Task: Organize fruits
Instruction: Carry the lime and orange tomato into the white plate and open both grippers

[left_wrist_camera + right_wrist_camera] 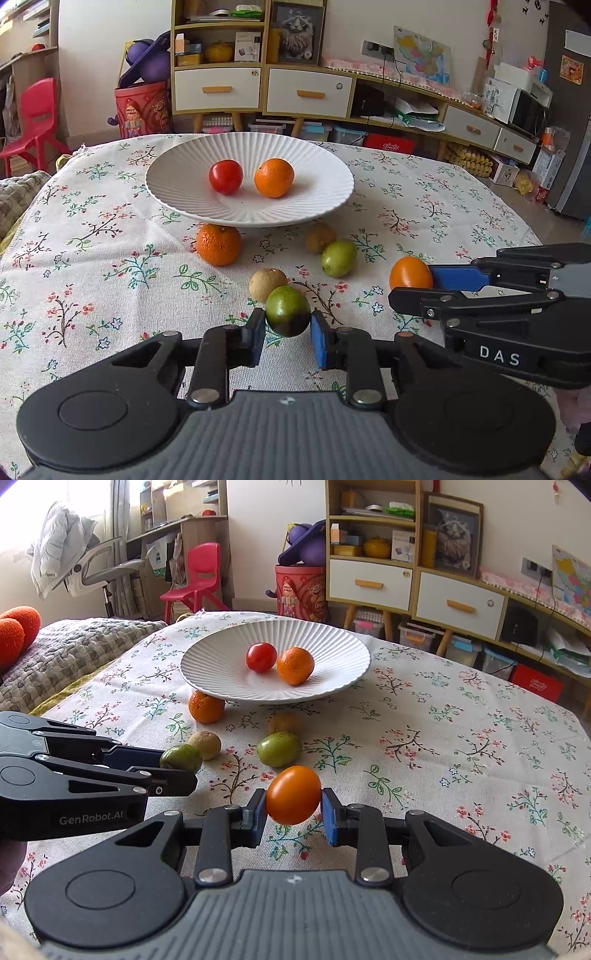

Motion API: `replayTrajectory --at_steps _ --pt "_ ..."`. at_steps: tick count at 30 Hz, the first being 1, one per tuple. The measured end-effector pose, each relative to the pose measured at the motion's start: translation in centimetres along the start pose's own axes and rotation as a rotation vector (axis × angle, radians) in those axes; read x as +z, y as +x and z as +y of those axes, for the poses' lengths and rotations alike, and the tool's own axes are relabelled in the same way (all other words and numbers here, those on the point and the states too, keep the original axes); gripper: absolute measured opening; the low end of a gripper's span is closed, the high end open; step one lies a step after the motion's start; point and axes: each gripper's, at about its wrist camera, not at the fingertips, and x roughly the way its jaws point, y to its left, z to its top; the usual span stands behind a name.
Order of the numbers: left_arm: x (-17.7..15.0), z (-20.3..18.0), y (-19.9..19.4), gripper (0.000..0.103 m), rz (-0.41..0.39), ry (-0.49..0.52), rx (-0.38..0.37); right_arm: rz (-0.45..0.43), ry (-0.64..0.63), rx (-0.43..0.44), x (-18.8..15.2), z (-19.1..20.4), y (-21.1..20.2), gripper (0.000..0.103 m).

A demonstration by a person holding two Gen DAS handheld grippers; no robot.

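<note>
I see a floral cloth [110, 280] covering the tabletop. Behind it, a wooden shelf unit [218, 55] with white drawers [217, 88], a framed cat picture [297, 33], a red plastic chair [35, 114], a red drum-shaped bin [142, 109] with purple stuff on top. In the right wrist view, a knitted grey blanket [70, 653] at left, an office chair [99, 572] with a white jacket [59, 539] over it.

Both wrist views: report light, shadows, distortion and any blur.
Left wrist view: even daylight, soft shadows under the plate; fisheye bends the cabinets; the green fruit in the left gripper is sharp. Right wrist view: the window at top left is blown out white; corners are dark; the orange fruit in the right gripper is sharp.
</note>
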Motion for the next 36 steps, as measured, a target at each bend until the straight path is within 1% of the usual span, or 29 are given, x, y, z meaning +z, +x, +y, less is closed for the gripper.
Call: replayTrajectory --at_steps 7,21,30,36 --pt "0.9 0.0 -0.6 0.01 -0.026 0.007 -0.006 -0.015 0.008 0.001 0.8 0.1 0.1 0.028" --pt "3.8 1.7 -0.5 0.01 -0.089 -0.038 0.036 -0.07 0.045 -0.007 4.0 -0.3 0.9 0.028" --pt "5.3 2.5 0.9 0.01 -0.096 -0.046 0.06 -0.075 0.052 -0.005 5.6 -0.7 2.6 0.028" --pt "5.8 2.8 2.1 0.01 -0.081 -0.039 0.066 -0.067 0.047 -0.009 6.3 -1.1 4.2 0.028"
